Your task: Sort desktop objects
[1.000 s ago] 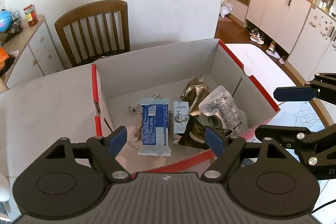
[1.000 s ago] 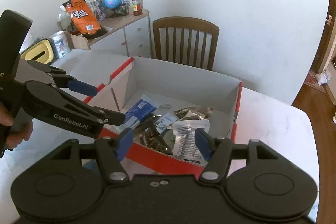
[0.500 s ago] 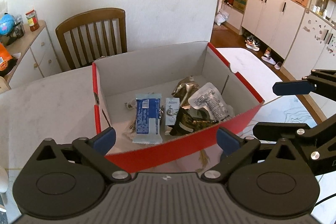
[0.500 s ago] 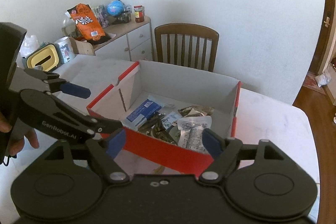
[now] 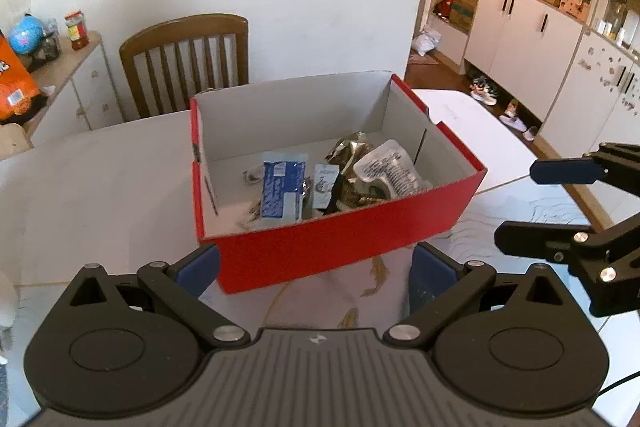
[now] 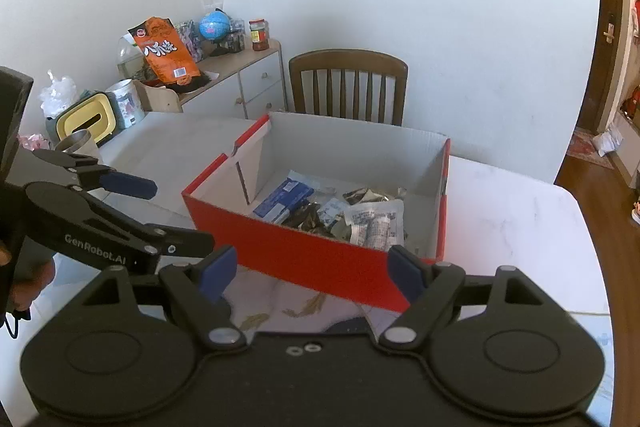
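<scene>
Both grippers have pulled back from the box over the last second: earlier their fingers hung over its open top, and now its red front wall fills the middle of each view, with the grippers short of it. The bench [image 5: 100, 179], white and marbled, spans the lower half of both frames and carries the red box [image 5: 340, 247], which sits at centre frame with its white inside open to view. In it lie the sorted things: a blue packet [image 5: 282, 191] left of centre, a clear pouch [image 5: 386, 169] to its right, crumpled brown wrappers [image 5: 348, 151] between and behind them, and a small white sachet [image 5: 326, 183] beside the blue packet. A wooden chair [image 5: 184, 59] stands behind the box in the upper left of the left view. The left gripper [image 5: 314, 269] has its fingers spread wide with nothing between them; the right gripper [image 6: 312, 269] is likewise wide apart and empty. I judge the dropping-in step finished and the retreat under way. No loose item shows on the bench near the box in either view, so the next move likely calls for looking around for anything left unsorted, or simply resting the grippers clear of the box.
</scene>
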